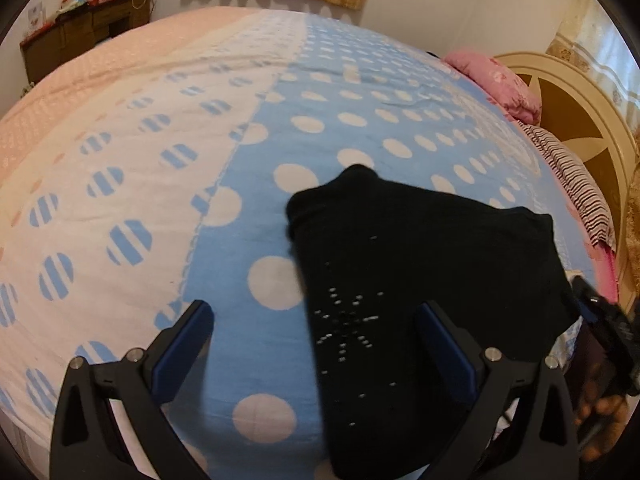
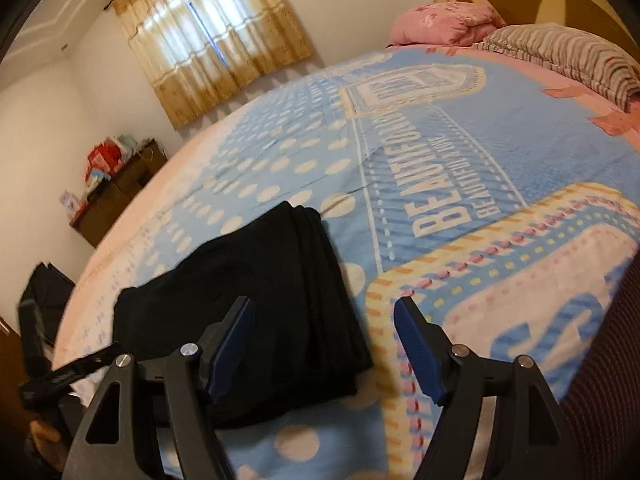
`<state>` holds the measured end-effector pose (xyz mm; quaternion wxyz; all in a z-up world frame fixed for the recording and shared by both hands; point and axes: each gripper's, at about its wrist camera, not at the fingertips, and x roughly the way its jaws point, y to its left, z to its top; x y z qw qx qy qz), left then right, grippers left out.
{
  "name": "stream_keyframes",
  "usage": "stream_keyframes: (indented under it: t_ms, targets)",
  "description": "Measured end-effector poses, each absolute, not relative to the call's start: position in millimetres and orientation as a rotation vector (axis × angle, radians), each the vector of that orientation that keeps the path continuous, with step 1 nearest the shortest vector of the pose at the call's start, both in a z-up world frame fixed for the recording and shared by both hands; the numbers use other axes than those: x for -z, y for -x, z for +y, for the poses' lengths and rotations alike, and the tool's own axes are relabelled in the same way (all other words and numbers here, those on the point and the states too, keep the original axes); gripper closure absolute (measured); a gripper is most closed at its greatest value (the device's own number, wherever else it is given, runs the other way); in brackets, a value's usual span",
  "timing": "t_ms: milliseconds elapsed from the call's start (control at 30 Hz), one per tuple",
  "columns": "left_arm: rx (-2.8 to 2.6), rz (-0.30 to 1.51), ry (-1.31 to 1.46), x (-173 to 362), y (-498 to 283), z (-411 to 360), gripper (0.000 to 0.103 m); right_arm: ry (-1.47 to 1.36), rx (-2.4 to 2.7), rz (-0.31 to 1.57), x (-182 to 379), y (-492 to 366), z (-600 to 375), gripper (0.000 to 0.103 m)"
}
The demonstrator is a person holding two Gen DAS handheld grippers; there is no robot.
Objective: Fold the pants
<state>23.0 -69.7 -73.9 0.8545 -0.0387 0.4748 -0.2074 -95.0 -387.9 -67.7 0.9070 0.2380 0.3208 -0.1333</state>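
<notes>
We see the black pants [image 1: 420,264], folded into a compact stack, lying on the bed's blue polka-dot blanket [image 1: 248,208]. The left tool [image 1: 314,346] hovers with its jaws spread wide, gripping nothing; the pants lie below and between its fingers. The right tool [image 2: 324,344] is likewise wide, nothing held, one finger [image 2: 232,344] over the pants' near edge. Pillows [image 2: 444,24] lie by the headboard.

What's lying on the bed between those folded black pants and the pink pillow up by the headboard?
Nothing: in the right wrist view only bare printed bedspread runs from the black pants to the pink pillow.
</notes>
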Motion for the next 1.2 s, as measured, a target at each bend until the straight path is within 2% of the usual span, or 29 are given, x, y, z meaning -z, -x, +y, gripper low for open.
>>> stream_keyframes:
  t_ms: [67,133,300,500,700,767,833,900,967,1033,1100,1200]
  targets:
    - [0.440,1.002,0.097,74.4,-23.4,-71.5,0.000,-0.491,0.275,0.677,75.5,87.5,-390.6,0.030]
    - [0.445,1.000,0.092,75.0,-21.4,-74.5,0.000,-0.536,0.244,0.695,84.9,83.3,-392.4,0.042]
    - [0.433,1.002,0.052,77.4,-16.8,-87.5,0.000,-0.588,0.193,0.693,94.2,84.5,-390.1,0.048]
    - [0.434,1.023,0.065,78.6,-16.8,-86.8,0.000,-0.540,0.165,0.707,94.4,82.5,-377.4,0.049]
    - [0.427,1.022,0.045,79.4,-15.8,-90.2,0.000,-0.648,0.141,0.664,103.4,89.2,-390.5,0.048]
    - [0.438,1.020,0.042,78.1,-15.7,-91.4,0.006,-0.614,0.150,0.679,101.2,87.1,-385.5,0.048]
    - [0.477,1.014,0.033,75.1,-12.6,-94.8,0.027,-0.554,0.166,0.700,98.1,84.5,-377.7,0.057]
    - [0.515,1.011,0.024,72.1,-9.8,-100.0,0.043,-0.523,0.155,0.703,95.6,83.5,-371.0,0.069]
    - [0.529,0.992,-0.007,69.1,-8.1,-104.6,0.053,-0.517,0.161,0.700,95.3,83.4,-368.0,0.071]
    - [0.541,0.982,-0.008,66.7,-8.3,-105.7,0.070,-0.481,0.171,0.700,93.3,82.7,-363.5,0.074]
    - [0.528,0.969,0.002,64.5,-10.9,-101.8,0.082,-0.409,0.197,0.700,90.0,81.6,-354.1,0.075]
    - [0.519,0.958,0.018,63.1,-13.2,-95.9,0.086,-0.265,0.246,0.693,82.5,81.5,-334.0,0.076]
